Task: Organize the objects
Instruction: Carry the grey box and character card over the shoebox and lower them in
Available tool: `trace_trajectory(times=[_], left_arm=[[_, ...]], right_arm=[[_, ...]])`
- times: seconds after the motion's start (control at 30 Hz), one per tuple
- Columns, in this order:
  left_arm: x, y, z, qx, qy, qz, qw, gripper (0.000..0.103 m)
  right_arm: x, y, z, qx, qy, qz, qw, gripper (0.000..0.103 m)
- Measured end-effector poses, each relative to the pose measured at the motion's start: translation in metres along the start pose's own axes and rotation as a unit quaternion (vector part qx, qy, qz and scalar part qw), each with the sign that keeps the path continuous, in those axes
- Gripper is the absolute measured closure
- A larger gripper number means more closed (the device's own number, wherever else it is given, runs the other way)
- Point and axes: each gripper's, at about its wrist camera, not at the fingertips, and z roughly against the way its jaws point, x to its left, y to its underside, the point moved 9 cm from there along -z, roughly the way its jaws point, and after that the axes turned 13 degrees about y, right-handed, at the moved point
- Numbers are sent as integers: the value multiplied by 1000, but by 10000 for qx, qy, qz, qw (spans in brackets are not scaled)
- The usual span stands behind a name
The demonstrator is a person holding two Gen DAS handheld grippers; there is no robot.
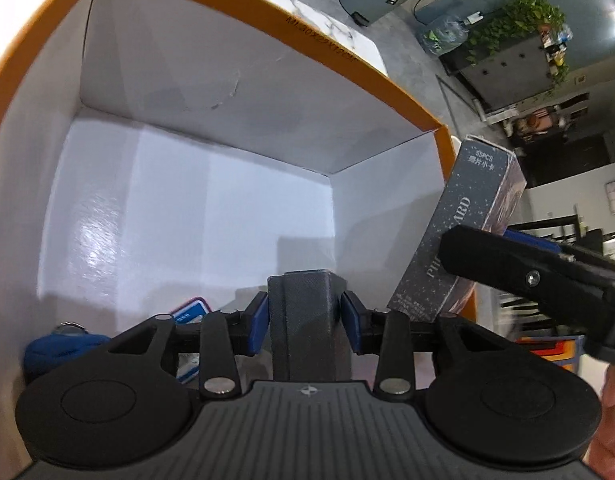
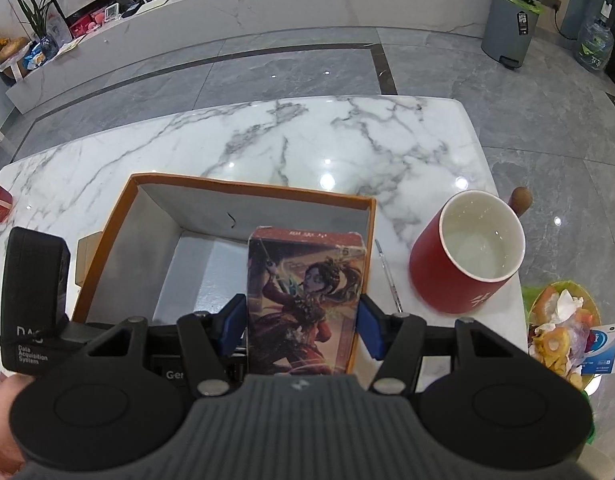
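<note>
An orange box (image 1: pixel 263 4) with a white inside fills the left wrist view. My left gripper (image 1: pixel 305 320) reaches down into it. A dark grey textured case (image 1: pixel 303 300) stands between its blue pads, which flank it loosely, so the gripper reads as open. My right gripper (image 2: pixel 303 324) is shut on a card box (image 2: pixel 307 280) with a red figure picture, held upright over the right side of the orange box (image 2: pixel 119 224). From the left wrist the card box (image 1: pixel 471 232) shows its starry grey side, leaning at the orange rim, with a black right finger (image 1: pixel 507 260) on it.
A blue object (image 1: pixel 63 348) and a blue-and-white card (image 1: pixel 189 312) lie in the box's near left corner. On the marble table (image 2: pixel 267 140), a red mug (image 2: pixel 459 272) stands right of the box with a thin rod (image 2: pixel 387 276) between them. A bowl of scraps (image 2: pixel 559 332) sits at the far right.
</note>
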Motion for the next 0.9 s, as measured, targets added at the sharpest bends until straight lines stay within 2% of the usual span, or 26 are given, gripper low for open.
trace_trajectory(times=[0.1,0.2,0.27,0.33,0.4,0.43,0.6,0.73,0.83,0.9], left_arm=[[-2,1,6,-89,-393,-216,9990,34],[-6,5,8,23,-506,-446,9977,34],[-8,10,8,139,-528,-616,9966,37],[-7,13,6,273,-570,-693,9956,45],[-12,11,-5,389,-536,-703,9953,61],[-12,12,-7,448,-483,-697,9954,64],[-15,13,-10,464,-568,-954,9927,65],[-14,12,-4,516,-543,-977,9924,65],[-22,13,15,391,-586,-1296,9891,65],[-33,11,39,233,-463,-1512,9871,65]], right_arm=[[-1,0,0,-7,8,-46,10000,43],[-2,-1,1,-30,3,-90,10000,43],[-2,-2,3,-72,8,-108,9999,43],[-3,-5,6,-130,24,-120,9998,43],[-4,-8,8,-164,23,-135,9998,43],[-4,-9,9,-170,20,-157,9997,43],[-6,-10,8,-153,-1,-207,9997,43],[-3,-9,6,-118,-13,-177,9998,43],[-1,-9,6,-58,-166,-277,9995,43],[1,-9,8,-45,-264,-324,9991,43]])
